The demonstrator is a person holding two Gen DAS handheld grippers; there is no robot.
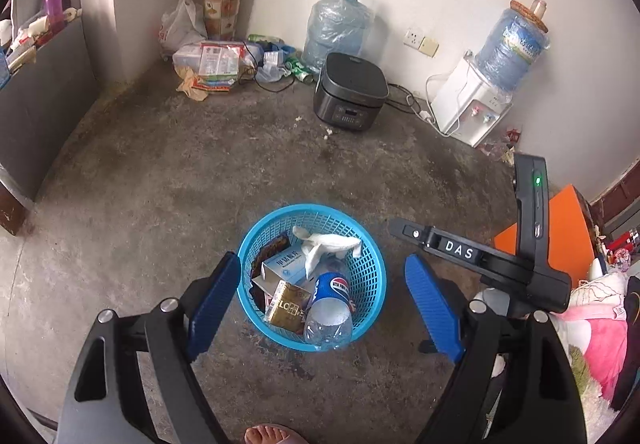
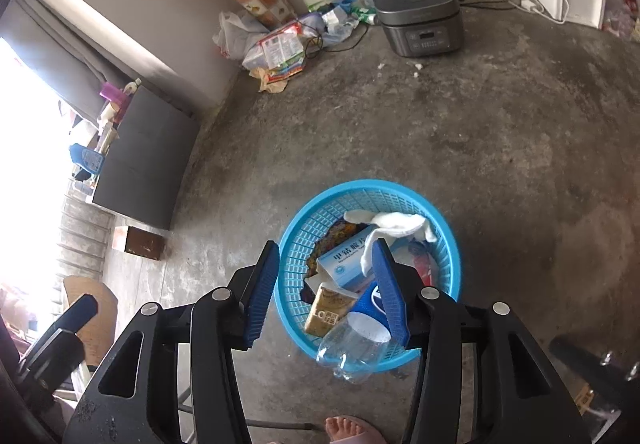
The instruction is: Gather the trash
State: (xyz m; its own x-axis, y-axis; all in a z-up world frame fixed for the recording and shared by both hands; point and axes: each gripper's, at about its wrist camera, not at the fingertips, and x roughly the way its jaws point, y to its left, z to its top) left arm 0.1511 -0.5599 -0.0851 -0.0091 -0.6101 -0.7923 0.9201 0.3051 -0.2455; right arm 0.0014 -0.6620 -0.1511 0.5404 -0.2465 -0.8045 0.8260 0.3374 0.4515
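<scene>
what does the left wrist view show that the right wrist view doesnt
Only the left wrist view: the blue water jug atop the white dispenser, an orange box, pink bedding, and the right gripper's black body.

Only the right wrist view: a bright window and a dark cabinet.

Both: the blue plastic basket holding a clear Pepsi bottle, white tissue and cartons, plus the black rice cooker. Neither gripper holds anything.

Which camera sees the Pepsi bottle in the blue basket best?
The left wrist view: the Pepsi bottle lies unblocked in the blue basket, label readable. In the right wrist view, a blue finger of the right gripper covers part of the label, though the clear base poking over the rim shows.
</scene>
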